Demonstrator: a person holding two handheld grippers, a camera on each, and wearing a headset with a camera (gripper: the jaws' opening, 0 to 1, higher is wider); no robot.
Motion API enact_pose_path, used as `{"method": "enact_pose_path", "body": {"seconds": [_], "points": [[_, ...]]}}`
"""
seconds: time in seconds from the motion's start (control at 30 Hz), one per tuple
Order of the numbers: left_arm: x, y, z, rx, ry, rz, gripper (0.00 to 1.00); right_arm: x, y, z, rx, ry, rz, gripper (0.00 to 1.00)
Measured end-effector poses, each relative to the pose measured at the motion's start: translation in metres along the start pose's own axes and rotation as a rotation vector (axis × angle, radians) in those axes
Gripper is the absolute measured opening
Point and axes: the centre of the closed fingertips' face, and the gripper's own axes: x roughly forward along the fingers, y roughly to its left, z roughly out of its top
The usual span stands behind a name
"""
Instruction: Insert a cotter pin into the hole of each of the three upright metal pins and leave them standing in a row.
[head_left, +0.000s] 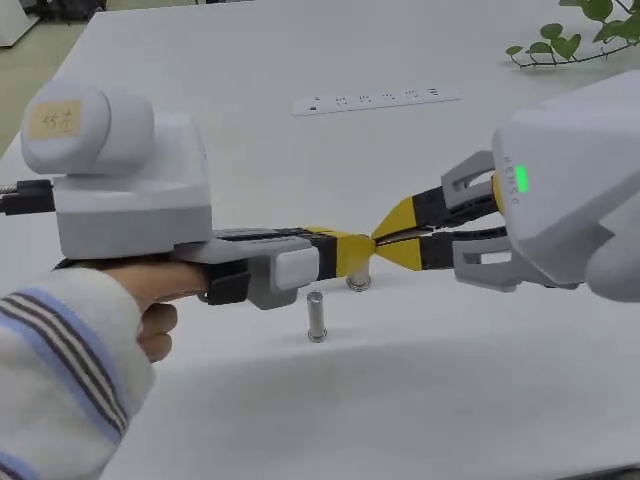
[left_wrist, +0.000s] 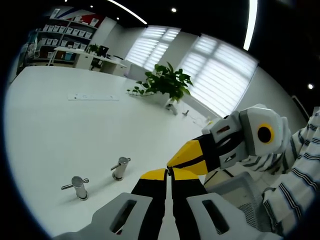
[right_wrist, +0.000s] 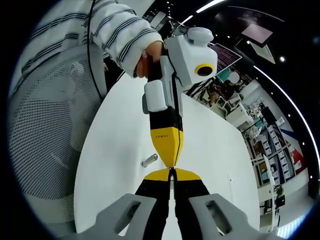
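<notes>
Centre frame: left claw (head_left: 362, 250) and right claw (head_left: 385, 240) both closed, tip to tip over the surface (head_left: 250, 60). Just below, a metal pin (head_left: 316, 318) stands upright, with a second pin (head_left: 358, 283) partly hidden.

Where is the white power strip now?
In the head view the power strip lies flat on the far part of the table, to the left of the plant.

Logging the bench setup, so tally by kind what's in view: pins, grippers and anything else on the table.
Metal pins, standing on the table: 2
Grippers, left gripper and right gripper: 2
Power strip: 1
Plant: 1
Total: 6
</notes>
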Motion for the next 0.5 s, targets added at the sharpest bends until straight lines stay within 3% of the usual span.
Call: {"method": "enact_pose_path", "body": {"seconds": [0.5], "points": [[-0.0017, 0.0022, -0.0067, 0.039, 0.028, 0.027, 0.00, 0.0041, 0.0046, 0.0003, -0.029, 0.004, 0.017, 0.00]]}}
